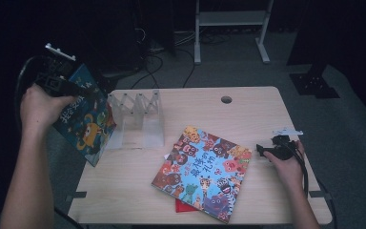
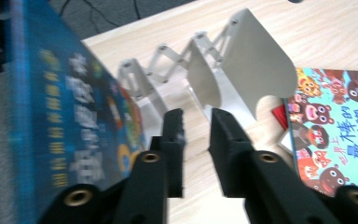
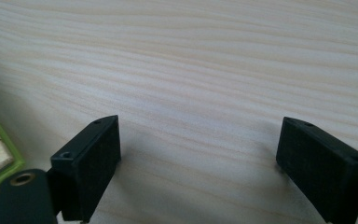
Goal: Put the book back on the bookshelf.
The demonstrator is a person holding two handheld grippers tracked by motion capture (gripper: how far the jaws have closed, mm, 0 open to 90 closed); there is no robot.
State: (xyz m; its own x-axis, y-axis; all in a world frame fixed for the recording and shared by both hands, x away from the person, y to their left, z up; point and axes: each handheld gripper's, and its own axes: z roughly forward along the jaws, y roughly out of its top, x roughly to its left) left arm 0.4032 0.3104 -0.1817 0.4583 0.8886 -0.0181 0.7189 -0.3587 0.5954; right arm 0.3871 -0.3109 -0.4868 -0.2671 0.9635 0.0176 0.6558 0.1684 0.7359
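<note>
Both jaws empty: left gripper [image 2: 196, 122] narrowly parted, right gripper [image 3: 198, 154] wide.

Black claws [image 3: 196, 168], brass-ringed screw holes, trailing cables

Two picture books: a dark blue one [image 1: 83, 117] held upright at the bench's left edge, and a light blue one [image 1: 202, 171] lying flat near the middle. One red sheet [image 1: 180, 206] pokes out from under the flat book's near edge. One clear folding rack [image 1: 138, 117] stands far left on the one bench [image 1: 248, 109]. Two claws: left [image 1: 76, 88], right [image 1: 261, 150].
</note>
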